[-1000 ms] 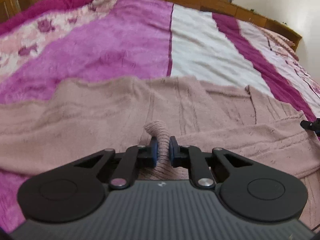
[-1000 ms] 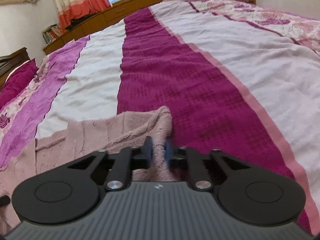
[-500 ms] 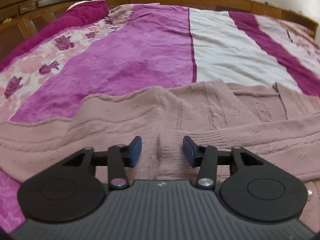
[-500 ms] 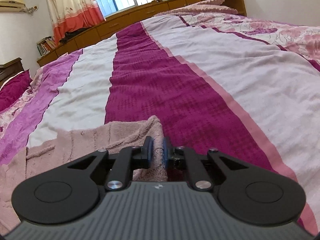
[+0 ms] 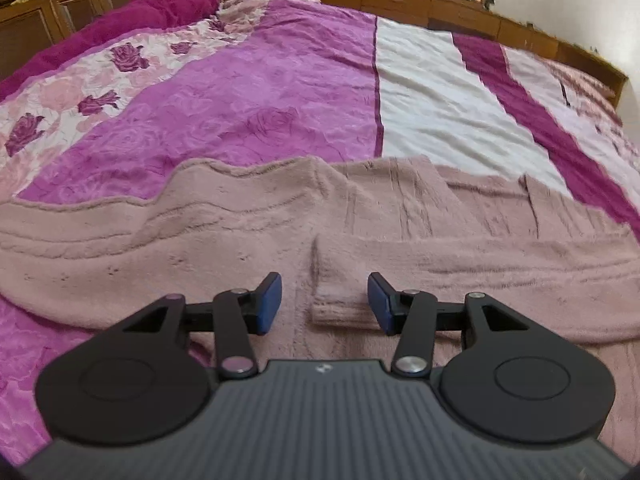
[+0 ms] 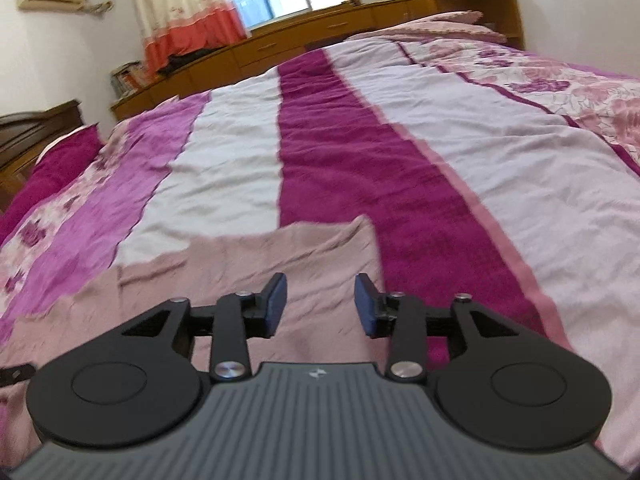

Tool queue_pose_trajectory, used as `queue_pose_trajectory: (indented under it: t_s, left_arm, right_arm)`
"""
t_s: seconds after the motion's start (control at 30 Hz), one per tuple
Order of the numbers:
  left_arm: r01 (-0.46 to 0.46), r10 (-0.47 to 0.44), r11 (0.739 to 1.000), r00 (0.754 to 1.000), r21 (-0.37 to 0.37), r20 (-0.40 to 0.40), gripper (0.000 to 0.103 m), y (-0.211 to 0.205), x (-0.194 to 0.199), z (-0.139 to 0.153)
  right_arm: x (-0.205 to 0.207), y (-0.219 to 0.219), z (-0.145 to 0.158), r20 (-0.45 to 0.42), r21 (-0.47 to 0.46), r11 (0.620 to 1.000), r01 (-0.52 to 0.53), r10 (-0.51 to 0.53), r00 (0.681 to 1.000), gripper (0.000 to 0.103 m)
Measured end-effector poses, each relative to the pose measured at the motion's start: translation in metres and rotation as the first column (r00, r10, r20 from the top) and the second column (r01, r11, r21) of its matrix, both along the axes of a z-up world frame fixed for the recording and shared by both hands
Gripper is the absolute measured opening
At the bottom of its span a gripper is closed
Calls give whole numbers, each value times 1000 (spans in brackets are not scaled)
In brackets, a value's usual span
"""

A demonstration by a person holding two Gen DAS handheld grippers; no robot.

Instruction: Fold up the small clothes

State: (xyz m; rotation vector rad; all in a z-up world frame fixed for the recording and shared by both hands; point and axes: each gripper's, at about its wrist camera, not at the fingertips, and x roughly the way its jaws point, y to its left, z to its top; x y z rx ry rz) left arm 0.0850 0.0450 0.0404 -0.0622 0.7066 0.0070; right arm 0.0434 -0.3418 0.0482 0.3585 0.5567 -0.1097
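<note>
Striped bedspread [image 5: 432,92], pink sweater [image 5: 240,240] spread flat

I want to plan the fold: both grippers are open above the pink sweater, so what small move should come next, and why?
Probably draw both grippers back and re-grip for the next fold. The left gripper and right gripper have just been opening, with nothing pinched; the sweater lies flat on the bed, its sleeve cuff laid across the body.
</note>
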Motion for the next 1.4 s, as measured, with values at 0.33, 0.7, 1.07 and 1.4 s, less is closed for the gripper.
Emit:
queue_pose_trajectory:
  t_s: [0.33, 0.7, 1.07, 1.4]
  left_arm:
    - [-15, 17, 998, 999, 63, -28, 52, -5, 3, -12]
    - [-50, 50, 999, 997, 11, -55, 50, 5, -7, 1]
    - [-103, 102, 995, 991, -7, -81, 50, 31, -26, 21]
    - [-195, 195, 981, 976, 12, -92, 50, 69, -44, 28]
  right_arm:
    - [-16, 25, -23, -64, -8, 997, -80, 80, 995, 57]
    - [-19, 30, -18, -44, -16, 993, -117, 116, 992, 70]
    - [-43, 41, 0, -34, 53, 988, -146, 148, 988, 72]
    - [-71, 55, 2, -33, 114, 982, -154, 159, 987, 73]
